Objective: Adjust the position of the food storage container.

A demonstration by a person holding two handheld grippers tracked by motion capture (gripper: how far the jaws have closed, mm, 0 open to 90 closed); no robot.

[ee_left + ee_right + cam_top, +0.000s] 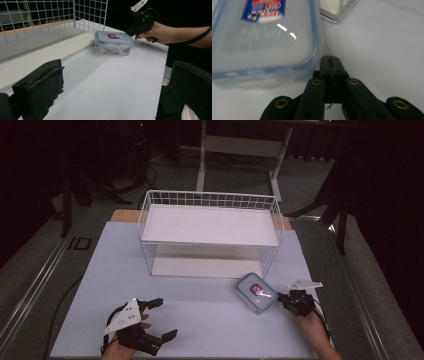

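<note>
Closest to the lens, the right gripper [331, 59] is sitting with its jaws clenched together on nothing, its tip pressing against the near corner of the lidded plastic container [262, 37], right beside the blue-rimmed lid. That container [256, 292] is resting on the tabletop [200, 320] just in front of the right end of the white wire shelf rack [210, 227], close to the rack's lower shelf but apart from it. Over on the person's other side, the left gripper [155, 320] is hanging released, jaws spread wide, well apart from the box and holding nothing.

It looks to me like the right gripper is nudging the box rather than taking hold of it. Pushing at a corner like that is risky: the box is likely to be pivoting instead of sliding straight, and it could be swinging round against the rack's wire leg or skating off toward the tabletop edge. The smooth lid is also offering little purchase, so a closed tip could be slipping past it
</note>
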